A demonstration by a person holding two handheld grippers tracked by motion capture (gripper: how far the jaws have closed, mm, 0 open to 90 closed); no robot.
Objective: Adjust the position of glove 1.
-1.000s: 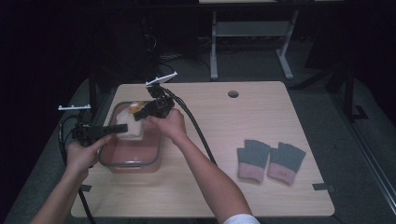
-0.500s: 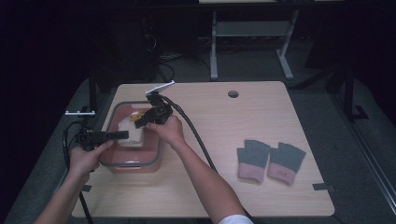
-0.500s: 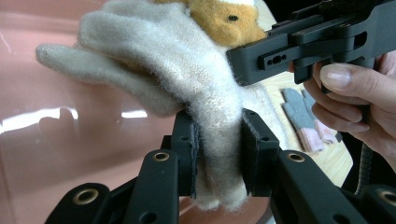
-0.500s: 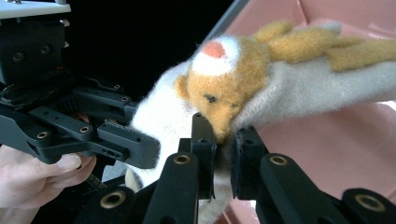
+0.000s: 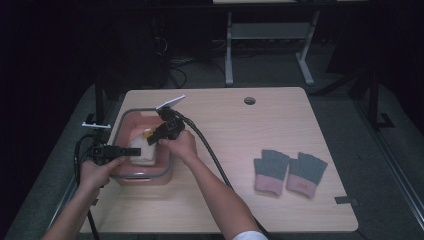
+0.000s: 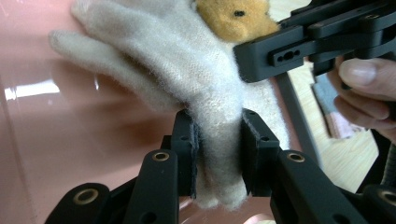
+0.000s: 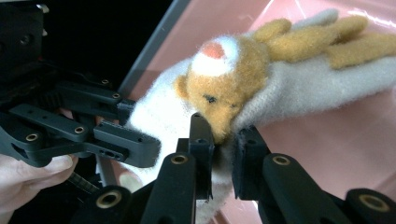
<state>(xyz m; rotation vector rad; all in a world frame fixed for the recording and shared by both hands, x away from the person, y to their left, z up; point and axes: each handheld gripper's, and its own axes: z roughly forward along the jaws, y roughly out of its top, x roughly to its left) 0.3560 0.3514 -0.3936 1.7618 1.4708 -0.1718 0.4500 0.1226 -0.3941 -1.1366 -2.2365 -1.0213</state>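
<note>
While in both grippers, white glove [image 6: 196, 88] inside pink bin [image 5: 131, 177].

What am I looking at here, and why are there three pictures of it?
A person works at a wooden table holding a two-jawed gripper in each hand. One camera looks down from above; one rides on each gripper, looking along its black jaws. The left gripper is shut on a cream woolly glove with a small orange bear's face. The right gripper pinches its edge below the bear; its jaws have just been opening slightly. The glove sits in a pink tub. Two grey-and-pink gloves lie to the right.
</note>
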